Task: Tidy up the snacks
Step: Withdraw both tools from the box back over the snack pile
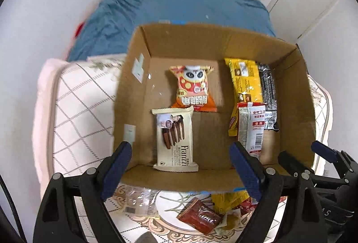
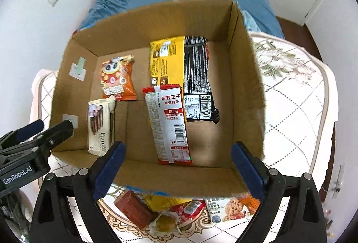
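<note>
Meanwhile both tongs (image 1: 181,166) (image 2: 177,166) gape empty above the cardboard box (image 2: 246,77), loose snacks (image 2: 134,207) beneath.

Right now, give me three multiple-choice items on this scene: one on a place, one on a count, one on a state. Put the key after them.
1. Where does the cream Franzzi wafer pack lie?
A. in the cardboard box, near its left wall
B. on the blue sheet
C. outside the box

2. How many snack packs lie in the box?
A. two
B. five
C. eight

3. How do the right gripper's fingers stand?
A. shut on a pack
B. spread, holding nothing
C. out of view

Key: 1 A, it rests on the box floor beside the left wall. 2 B, five packs show inside. 3 B, the blue pads stand wide apart, empty.
</note>
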`<state>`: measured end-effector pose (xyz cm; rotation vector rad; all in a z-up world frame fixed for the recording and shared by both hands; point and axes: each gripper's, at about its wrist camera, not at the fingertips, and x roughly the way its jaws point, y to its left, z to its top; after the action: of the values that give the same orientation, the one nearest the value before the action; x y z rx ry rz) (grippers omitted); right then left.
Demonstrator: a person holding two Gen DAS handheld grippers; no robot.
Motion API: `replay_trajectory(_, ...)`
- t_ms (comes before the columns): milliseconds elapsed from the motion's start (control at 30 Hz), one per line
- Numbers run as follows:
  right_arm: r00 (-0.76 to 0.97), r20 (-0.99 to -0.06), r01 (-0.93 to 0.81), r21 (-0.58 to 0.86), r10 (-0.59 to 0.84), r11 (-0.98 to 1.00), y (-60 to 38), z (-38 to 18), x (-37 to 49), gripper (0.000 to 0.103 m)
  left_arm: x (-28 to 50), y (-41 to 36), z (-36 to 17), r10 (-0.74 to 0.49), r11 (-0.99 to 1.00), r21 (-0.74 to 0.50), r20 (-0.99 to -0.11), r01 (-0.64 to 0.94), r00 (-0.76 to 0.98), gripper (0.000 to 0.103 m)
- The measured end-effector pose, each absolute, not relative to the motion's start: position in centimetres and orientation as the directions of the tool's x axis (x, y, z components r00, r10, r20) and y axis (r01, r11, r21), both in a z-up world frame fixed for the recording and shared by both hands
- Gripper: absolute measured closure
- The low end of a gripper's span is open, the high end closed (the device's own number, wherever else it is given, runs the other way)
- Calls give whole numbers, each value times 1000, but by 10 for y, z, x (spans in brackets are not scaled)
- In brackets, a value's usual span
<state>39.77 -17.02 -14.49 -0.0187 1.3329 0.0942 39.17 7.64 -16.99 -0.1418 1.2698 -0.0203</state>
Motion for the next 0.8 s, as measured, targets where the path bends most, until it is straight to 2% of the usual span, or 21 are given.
replay_trajectory(233, 307, -945, -101, 87, 114, 991, -171, -110, 359, 5, 348, 75, -135, -65, 994, -93, -918, -54, 392, 14)
replay_trajectory(400, 303, -941, -109, 121, 149, 987, -173, -103, 322, 5, 308, 71, -135, -50, 994, -82, -917, -65, 395, 14)
replay_trajectory(567, 181, -962, -83, 191, 203, 978, -181, -136, 269, 5, 258, 67, -163, -40, 995, -67, -945, -74, 323, 14)
replay_trajectory(800, -32, -973, 1, 230, 230, 973, -198, -216, 200, 5, 208, 64, -229, -47, 992, -63, -988, -109, 150, 14)
